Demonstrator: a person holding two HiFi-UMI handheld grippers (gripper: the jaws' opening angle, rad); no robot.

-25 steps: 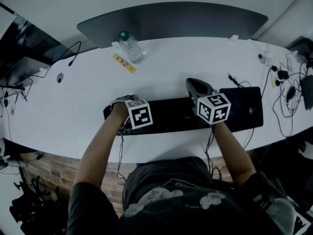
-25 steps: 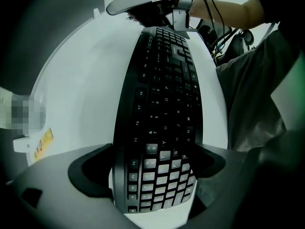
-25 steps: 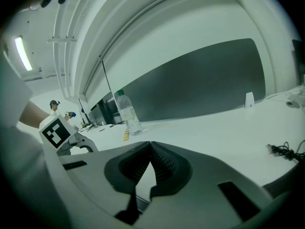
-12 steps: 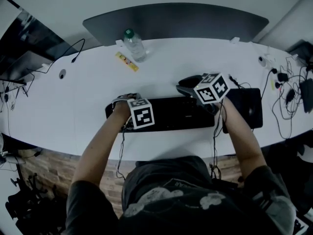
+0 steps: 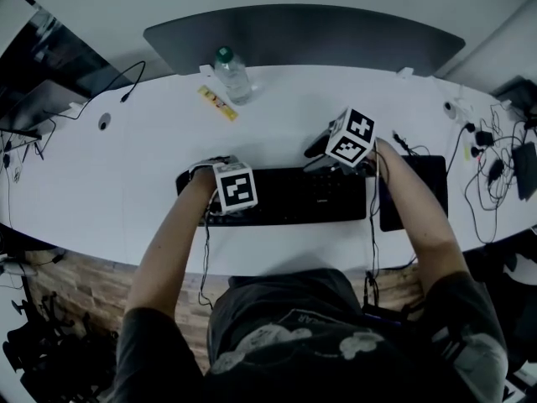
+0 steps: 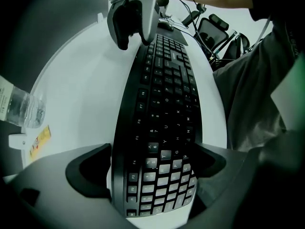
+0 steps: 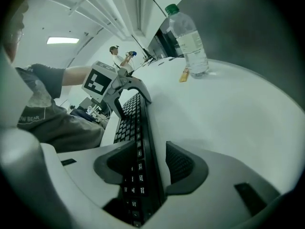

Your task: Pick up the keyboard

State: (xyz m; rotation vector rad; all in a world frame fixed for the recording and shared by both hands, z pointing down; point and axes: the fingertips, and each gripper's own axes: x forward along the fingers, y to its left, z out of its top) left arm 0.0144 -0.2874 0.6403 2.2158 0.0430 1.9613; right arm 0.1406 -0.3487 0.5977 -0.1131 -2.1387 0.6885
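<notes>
**Left hand-held gripper** (image 6: 152,168) (image 5: 200,190): jaws set wide and closed across the full depth of the keyboard (image 6: 164,94) at its left end. One pad bears on the rear edge and the other on the front edge.

**Right hand-held gripper** (image 7: 150,171) (image 5: 327,159): rolled to one side, its marker cube tilted. Jaws drawn in narrow on the right rear part of the keyboard (image 7: 133,113). One jaw lies over the key face and the other sits against the rear edge. From the left gripper view it shows at the far end of the key rows (image 6: 133,13).

**Keyboard** (image 5: 294,196): black, full length, lying along the near edge of the white surface (image 5: 151,158), directly in front of the person. It is held at both ends.

**Adjacent items:**
- A black pad (image 5: 415,191) lies just beside the keyboard's right end.
- Loose cables (image 5: 487,154) are spread over the right part of the surface, beyond the pad.
- A clear water bottle (image 5: 232,75) (image 7: 188,39) with a green cap stands upright toward the rear of the surface, well apart from the keyboard.
- A yellow strip (image 5: 218,104) (image 7: 184,75) lies flat just beside the bottle, on the keyboard side.
- A dark curved panel (image 5: 302,36) runs along the far edge of the surface.
</notes>
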